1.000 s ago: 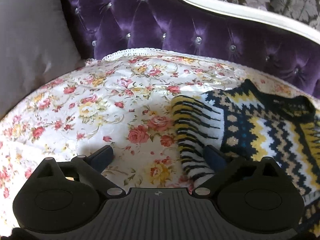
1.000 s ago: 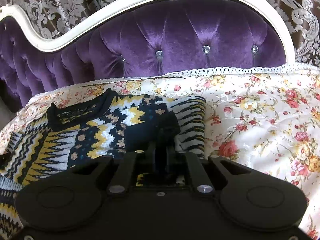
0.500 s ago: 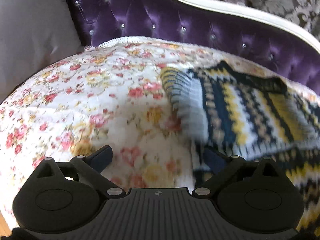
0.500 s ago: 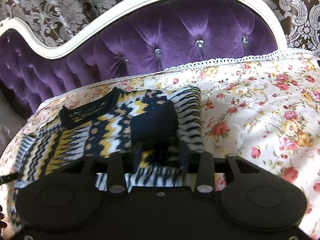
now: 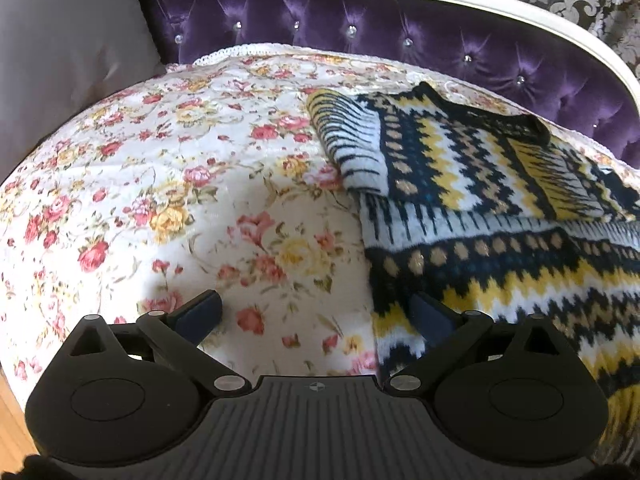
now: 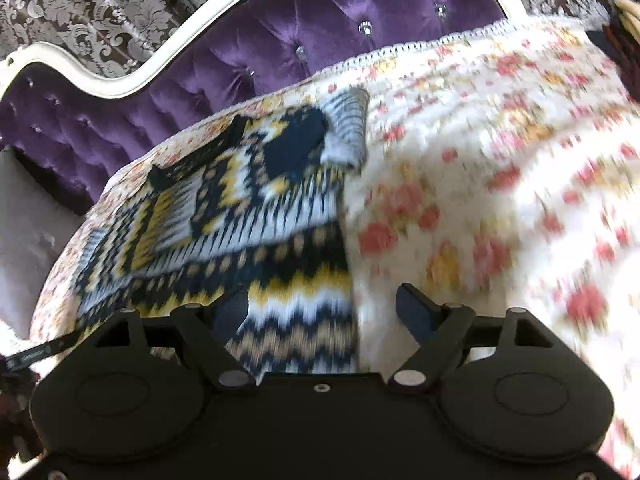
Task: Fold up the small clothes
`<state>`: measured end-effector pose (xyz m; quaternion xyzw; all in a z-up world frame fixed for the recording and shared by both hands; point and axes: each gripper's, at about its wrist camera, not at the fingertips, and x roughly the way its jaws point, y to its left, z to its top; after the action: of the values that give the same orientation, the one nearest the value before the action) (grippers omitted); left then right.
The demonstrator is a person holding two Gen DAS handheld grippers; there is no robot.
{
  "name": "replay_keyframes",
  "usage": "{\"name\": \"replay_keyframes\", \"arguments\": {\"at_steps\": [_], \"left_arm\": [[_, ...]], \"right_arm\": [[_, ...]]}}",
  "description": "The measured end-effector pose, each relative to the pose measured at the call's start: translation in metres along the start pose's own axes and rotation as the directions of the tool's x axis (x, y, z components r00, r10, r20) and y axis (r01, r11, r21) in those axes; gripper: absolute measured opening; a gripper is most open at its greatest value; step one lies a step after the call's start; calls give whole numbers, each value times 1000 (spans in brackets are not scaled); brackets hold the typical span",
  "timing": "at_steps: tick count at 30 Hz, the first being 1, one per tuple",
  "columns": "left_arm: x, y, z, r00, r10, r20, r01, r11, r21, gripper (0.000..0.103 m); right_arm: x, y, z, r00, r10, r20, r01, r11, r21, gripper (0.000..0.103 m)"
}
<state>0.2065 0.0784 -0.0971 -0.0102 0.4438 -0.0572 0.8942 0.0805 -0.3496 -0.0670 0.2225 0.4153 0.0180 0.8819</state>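
Note:
A small knitted sweater (image 5: 480, 200) in navy, yellow and white zigzag bands lies flat on the floral bedspread (image 5: 180, 184), both sleeves folded in over its chest. My left gripper (image 5: 316, 312) is open above the sweater's left edge, one finger over the bedspread, the other over the knit, nothing pinched. In the blurred right wrist view the sweater (image 6: 224, 208) fills the left half. My right gripper (image 6: 324, 308) hangs over the sweater's right edge with its jaws opening. Its left finger is over the knit, its right finger over the bedspread (image 6: 500, 184), and neither pad presses on cloth.
A purple tufted headboard (image 5: 360, 20) with a white curved frame rises behind the bedspread. A grey cushion (image 5: 60, 60) leans at the far left. Patterned wallpaper (image 6: 100, 8) shows behind the headboard. A strip of wooden floor (image 5: 12, 428) shows at the lower left.
My right gripper let go of the dark sleeve cuff, opened wide and drew back toward the sweater's lower body. The left gripper stayed open and also pulled back, so more of the sweater shows.

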Motion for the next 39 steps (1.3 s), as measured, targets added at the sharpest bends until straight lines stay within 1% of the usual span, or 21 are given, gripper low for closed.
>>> {"name": "replay_keyframes", "arguments": {"at_steps": [3, 4, 6, 8, 12, 14, 19, 20, 22, 23, 24, 26, 27, 29, 30, 32, 33, 35, 37, 38, 39], "left_arm": [[-10, -5, -5, 999, -32, -16, 32, 999, 13, 98], [-15, -6, -9, 999, -48, -8, 48, 999, 11, 93], [-28, -11, -16, 997, -76, 9, 76, 997, 6, 93], [-46, -17, -26, 995, -92, 50, 91, 996, 23, 93], [-81, -26, -44, 987, -103, 122, 96, 993, 62, 93], [-96, -28, -52, 982, -113, 151, 104, 992, 65, 93], [-128, -27, -70, 973, -106, 205, 100, 994, 38, 93], [-132, -26, -75, 972, -104, 210, 101, 995, 28, 93], [-138, -24, -83, 972, -97, 213, 98, 995, 9, 93], [-139, -23, -87, 973, -96, 210, 98, 995, 2, 93], [-140, -22, -89, 974, -94, 207, 97, 995, -4, 93], [-139, -22, -93, 975, -92, 200, 94, 996, -4, 93], [-139, -22, -94, 976, -91, 198, 92, 996, 3, 93], [-137, -24, -93, 977, -89, 195, 86, 996, 21, 93], [-135, -24, -92, 977, -92, 193, 88, 996, 28, 93], [-133, -26, -89, 977, -96, 192, 90, 995, 39, 93], [-131, -27, -87, 976, -98, 194, 90, 995, 48, 93], [-127, -30, -83, 977, -99, 191, 89, 994, 64, 93], [-124, -32, -80, 976, -103, 192, 89, 993, 79, 93], [-123, -33, -78, 976, -104, 193, 89, 992, 86, 93], [-122, -35, -77, 975, -105, 195, 88, 992, 95, 93]], "right_arm": [[-14, 1, -16, 999, 21, -24, -21, 1000, 11, 83], [-18, 1, -21, 999, 32, -31, -31, 999, 13, 83], [-25, 3, -33, 998, 50, -45, -49, 999, 19, 83], [-31, 6, -41, 996, 65, -58, -64, 998, 24, 83], [-38, 13, -57, 990, 109, -93, -107, 994, 27, 83], [-40, 16, -61, 986, 123, -111, -122, 992, 21, 82], [-46, 22, -73, 981, 157, -117, -155, 988, 26, 75], [-47, 23, -76, 981, 157, -112, -156, 988, 22, 73], [-50, 25, -80, 982, 156, -106, -156, 988, 8, 63], [-50, 26, -82, 983, 152, -106, -153, 988, -1, 52], [-51, 27, -84, 983, 147, -111, -149, 989, -11, 36], [-49, 28, -85, 980, 151, -133, -155, 988, -24, 18], [-49, 27, -85, 977, 161, -142, -165, 986, -19, 16], [-48, 22, -82, 958, 241, -156, -236, 970, 48, 16], [-47, 19, -78, 941, 302, -152, -289, 952, 103, 16], [-46, 17, -65, 895, 430, -117, -402, 893, 204, 15], [-46, 17, -58, 879, 467, -97, -437, 869, 231, 15], [-42, 19, -39, 837, 546, -38, -515, 808, 286, 15], [-34, 21, -21, 797, 603, 18, -574, 749, 332, 15], [-30, 24, -14, 791, 610, 41, -585, 737, 339, 15], [-26, 26, -5, 791, 609, 62, -591, 733, 336, 15]]}}
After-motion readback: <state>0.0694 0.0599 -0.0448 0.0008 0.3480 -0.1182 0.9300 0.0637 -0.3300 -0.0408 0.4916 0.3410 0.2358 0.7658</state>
